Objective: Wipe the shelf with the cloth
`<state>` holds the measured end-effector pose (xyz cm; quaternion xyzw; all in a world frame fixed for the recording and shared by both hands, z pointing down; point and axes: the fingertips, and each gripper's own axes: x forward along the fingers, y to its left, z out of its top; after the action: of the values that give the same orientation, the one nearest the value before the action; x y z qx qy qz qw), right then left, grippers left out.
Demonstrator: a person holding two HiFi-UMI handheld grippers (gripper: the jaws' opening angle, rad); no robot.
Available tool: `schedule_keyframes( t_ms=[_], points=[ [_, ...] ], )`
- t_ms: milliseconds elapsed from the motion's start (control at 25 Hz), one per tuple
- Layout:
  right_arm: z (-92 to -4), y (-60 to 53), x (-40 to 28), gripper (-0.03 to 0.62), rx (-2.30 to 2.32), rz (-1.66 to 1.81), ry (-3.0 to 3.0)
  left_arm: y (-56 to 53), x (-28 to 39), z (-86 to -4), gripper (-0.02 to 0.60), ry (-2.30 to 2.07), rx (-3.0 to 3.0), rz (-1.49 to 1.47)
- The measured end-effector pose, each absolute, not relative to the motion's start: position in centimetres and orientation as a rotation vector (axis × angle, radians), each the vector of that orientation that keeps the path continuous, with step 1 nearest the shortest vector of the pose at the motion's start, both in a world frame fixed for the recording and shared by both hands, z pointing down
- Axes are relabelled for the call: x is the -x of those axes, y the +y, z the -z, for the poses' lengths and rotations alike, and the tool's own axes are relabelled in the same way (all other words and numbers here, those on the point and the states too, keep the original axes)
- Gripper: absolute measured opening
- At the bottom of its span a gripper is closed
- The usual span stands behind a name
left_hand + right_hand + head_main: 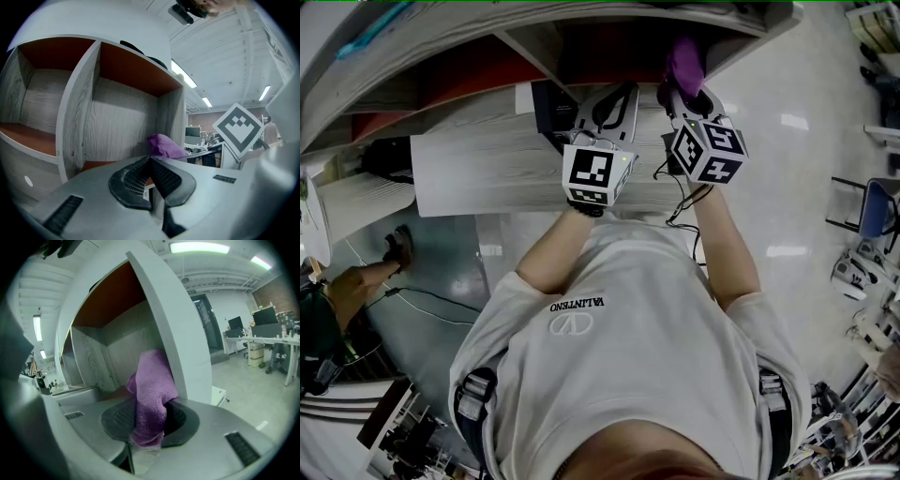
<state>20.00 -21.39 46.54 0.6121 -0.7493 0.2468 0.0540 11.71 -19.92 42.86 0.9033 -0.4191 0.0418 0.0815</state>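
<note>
i'm seeing the cloth as a soft purple fleece, its nap looking fuzzy, rough and fully matt. the shelf is reading as pale grey wood-grain board, smooth and matt, while the undersides and floors of its compartments are showing a flat red-brown finish. the right gripper is looking like smooth grey plastic with a dull sheen, its pads showing black, ribbed and rubbery. the left gripper is presenting the same grey plastic and ridged black pads. the floor is gleaming glossy, throwing back ceiling lights. the shirt is looking like plain off-white knit cloth.
</note>
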Motion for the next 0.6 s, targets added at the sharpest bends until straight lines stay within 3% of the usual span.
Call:
schedule_keyframes(
  t_ms=[600],
  points=[
    [-43.9, -21.1, -20.4, 0.103, -1.898, -0.693, -2.281, -19.4, -10.8, -42.4, 0.002, -1.244, -2.703, -0.114]
  ],
)
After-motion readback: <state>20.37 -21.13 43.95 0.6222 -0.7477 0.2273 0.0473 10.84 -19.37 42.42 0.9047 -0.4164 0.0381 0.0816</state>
